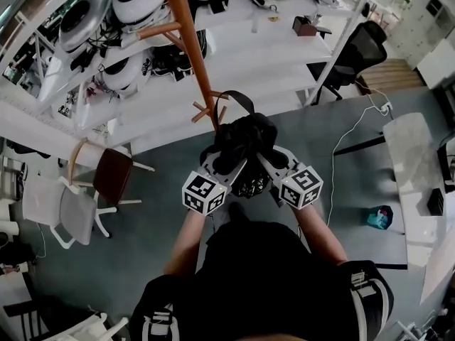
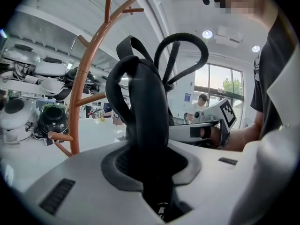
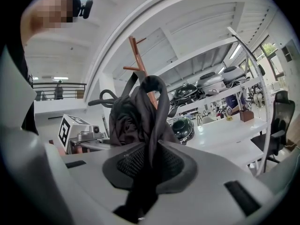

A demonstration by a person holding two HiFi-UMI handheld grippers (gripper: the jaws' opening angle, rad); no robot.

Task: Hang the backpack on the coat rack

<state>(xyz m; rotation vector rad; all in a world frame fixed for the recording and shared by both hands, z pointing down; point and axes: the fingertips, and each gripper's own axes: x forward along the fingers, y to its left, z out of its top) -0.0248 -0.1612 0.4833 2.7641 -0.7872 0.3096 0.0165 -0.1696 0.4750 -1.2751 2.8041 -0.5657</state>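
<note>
– Between the jaws of the left tool (image 2: pixel 152 170), what is clamped?
– A black strap (image 2: pixel 145 121) of the backpack (image 1: pixel 242 139). The jaws are closed on it. The right tool (image 3: pixel 147 168) is likewise closed on a strap and bunched fabric of the same bag.
– Where does the bag lie from the tools?
– Directly ahead of both, carried between them, clear of the floor (image 1: pixel 156 226). Its carry loop (image 2: pixel 187 36) stands upright above the clamped straps.
– And the coat rack (image 1: pixel 190 38)?
– Beyond the bag. The trunk is upright and the pegs (image 1: pixel 206 111) slant upward, just past the loop, ahead and slightly left of the left tool. That tool is judged the nearer. The loop probably must be raised and passed forward over a peg tip.
</note>
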